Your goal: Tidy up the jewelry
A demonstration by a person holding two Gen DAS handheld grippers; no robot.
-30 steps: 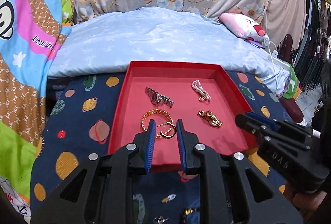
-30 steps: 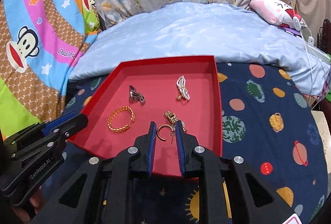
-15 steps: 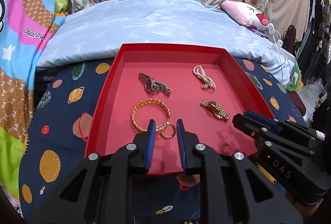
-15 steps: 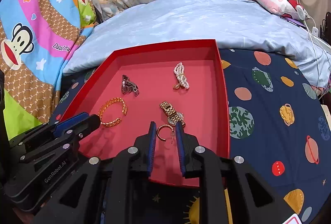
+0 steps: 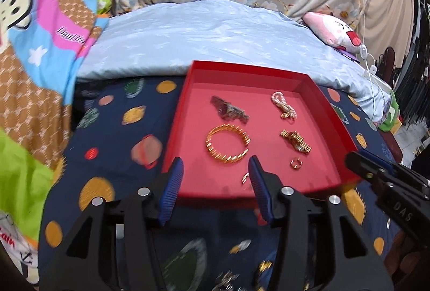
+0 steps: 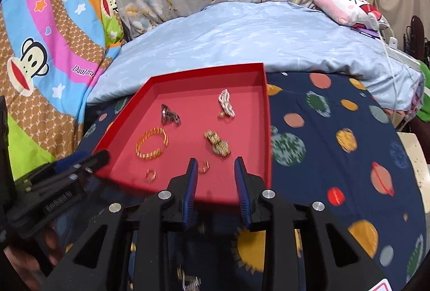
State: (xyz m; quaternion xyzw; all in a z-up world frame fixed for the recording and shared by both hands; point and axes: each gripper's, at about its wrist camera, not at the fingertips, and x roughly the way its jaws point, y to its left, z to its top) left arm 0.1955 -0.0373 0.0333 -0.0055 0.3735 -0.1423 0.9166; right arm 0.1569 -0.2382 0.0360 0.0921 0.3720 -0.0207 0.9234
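A red tray (image 5: 333,113) lies on the planet-print bedspread; it also shows in the right wrist view (image 6: 266,103). In it lie a gold bangle (image 5: 228,143), a dark watch (image 5: 229,109), a pearl bracelet (image 5: 283,108), a gold watch (image 5: 295,144) and two small gold hoop earrings (image 5: 295,163) (image 5: 245,178). My left gripper (image 5: 215,178) is open and empty over the tray's near edge. My right gripper (image 6: 216,173) is open and empty, with one earring (image 6: 203,166) just left of its gap and the other (image 6: 151,175) further left.
A light blue quilt (image 5: 215,33) rises behind the tray. A pink plush (image 5: 333,28) and white cables (image 5: 371,68) lie at the far right. More jewelry pieces (image 5: 228,279) lie blurred on the bedspread near me. The right gripper's body (image 5: 389,183) shows at the tray's right corner.
Both grippers have opened and let go of their hoop earrings, which now lie on the tray floor. Both grippers have drawn back toward the tray's near edge.
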